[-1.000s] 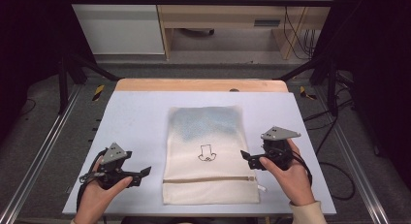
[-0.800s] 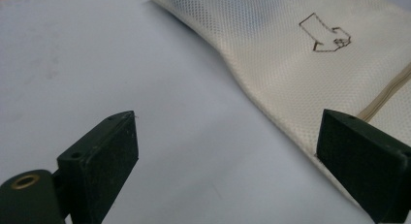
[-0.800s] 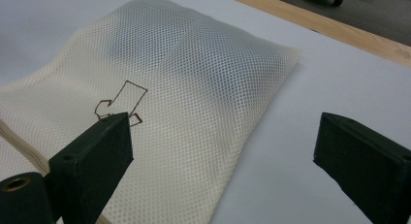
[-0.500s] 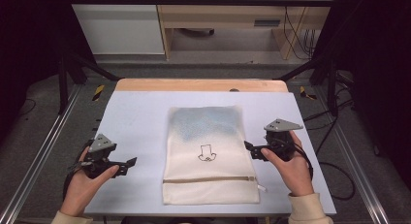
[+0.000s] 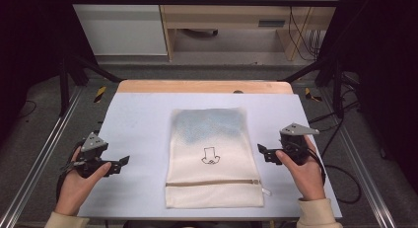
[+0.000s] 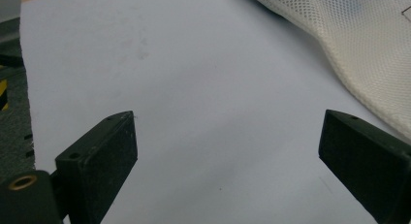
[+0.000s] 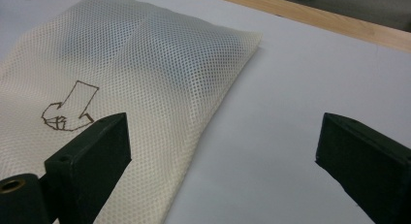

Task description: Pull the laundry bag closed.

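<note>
Two black two-jaw grippers are being held over a pale grey-blue table surface (image 5: 143, 119), one in each of the person's hands. The left gripper (image 5: 121, 163) is sitting near the table's left edge, gripped by the left hand (image 5: 79, 181), with its grey three-cornered plate on top and its jaws pointing toward the middle of the table. In the left gripper view the left gripper (image 6: 228, 151) is showing its jaws spread wide apart, with bare table between them and nothing held. The right gripper (image 5: 261, 151) is being held by the right hand (image 5: 305, 171) on the right side of the table, jaws pointing left. In the right gripper view the right gripper (image 7: 223, 151) is likewise showing its jaws spread wide, gripping nothing.

A cream-white rectangular mesh laundry bag (image 5: 212, 156) is lying flat in the middle of the table, between the two grippers and touching neither. It is lying lengthwise, its zip (image 5: 212, 182) running across the end nearest the person. A small dark outline drawing (image 5: 211, 156) is sitting near its centre. The far part of the bag is showing a blue-grey tint through the mesh; what is inside cannot be told.

In the right gripper view the bag (image 7: 121, 78) is lying ahead and to the left of the jaws, just beside the left one. In the left gripper view the bag's edge (image 6: 358, 54) is crossing the upper right corner.

A light wooden strip (image 5: 204, 86) is running along the table's far edge.
</note>
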A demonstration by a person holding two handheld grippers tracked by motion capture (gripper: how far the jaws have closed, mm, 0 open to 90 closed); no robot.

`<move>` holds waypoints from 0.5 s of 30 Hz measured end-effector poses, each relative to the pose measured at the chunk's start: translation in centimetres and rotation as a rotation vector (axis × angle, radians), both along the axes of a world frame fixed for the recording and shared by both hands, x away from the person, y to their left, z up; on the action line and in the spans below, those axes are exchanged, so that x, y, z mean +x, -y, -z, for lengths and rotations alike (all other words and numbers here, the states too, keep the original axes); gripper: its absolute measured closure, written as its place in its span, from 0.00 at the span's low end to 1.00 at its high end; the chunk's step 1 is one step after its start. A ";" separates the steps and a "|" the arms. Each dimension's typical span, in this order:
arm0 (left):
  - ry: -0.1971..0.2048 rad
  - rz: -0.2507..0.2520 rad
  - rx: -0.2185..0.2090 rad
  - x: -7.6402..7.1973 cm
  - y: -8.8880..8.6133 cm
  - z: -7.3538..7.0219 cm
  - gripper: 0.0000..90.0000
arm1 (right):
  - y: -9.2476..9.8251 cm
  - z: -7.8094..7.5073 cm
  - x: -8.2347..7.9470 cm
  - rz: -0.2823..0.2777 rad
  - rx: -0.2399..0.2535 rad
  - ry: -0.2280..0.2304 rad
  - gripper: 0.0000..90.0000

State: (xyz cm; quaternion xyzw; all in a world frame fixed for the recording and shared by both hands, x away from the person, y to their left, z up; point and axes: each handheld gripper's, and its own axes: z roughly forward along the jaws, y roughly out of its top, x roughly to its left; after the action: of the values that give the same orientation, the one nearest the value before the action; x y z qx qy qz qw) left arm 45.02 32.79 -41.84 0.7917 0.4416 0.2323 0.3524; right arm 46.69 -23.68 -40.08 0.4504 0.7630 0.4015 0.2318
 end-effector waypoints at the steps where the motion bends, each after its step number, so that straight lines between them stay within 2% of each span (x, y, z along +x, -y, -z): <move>1: -0.009 0.009 0.009 0.0 -0.2 0.3 0.07 | 0.4 0.4 -0.1 0.003 0.001 -0.007 0.07; 4: -0.006 0.031 0.039 0.0 -0.4 0.8 0.06 | 1.0 1.1 -0.2 0.015 0.006 -0.012 0.07; 8: -0.026 0.028 0.046 0.0 -0.6 1.1 0.06 | 1.6 1.7 -0.3 0.035 0.009 -0.026 0.08; 9: -0.037 0.019 0.071 0.0 -0.7 1.2 0.06 | 1.9 2.0 -0.5 0.043 0.006 -0.034 0.08; 12: -0.049 0.014 0.079 0.1 -0.7 1.4 0.06 | 2.2 2.3 -0.7 0.045 0.005 -0.040 0.08; 13: -0.054 0.013 0.096 0.1 -0.8 1.4 0.06 | 2.5 2.6 -0.9 0.059 0.002 -0.052 0.08; 15: -0.059 0.010 0.101 0.1 -0.9 1.5 0.06 | 2.8 2.8 -1.0 0.069 -0.009 -0.061 0.09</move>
State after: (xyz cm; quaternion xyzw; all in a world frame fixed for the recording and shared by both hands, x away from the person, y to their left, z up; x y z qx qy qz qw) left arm 45.15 33.67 -43.33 0.8172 0.4356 0.2288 0.3001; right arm 45.71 -26.53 -42.92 0.4876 0.7555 0.3759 0.2240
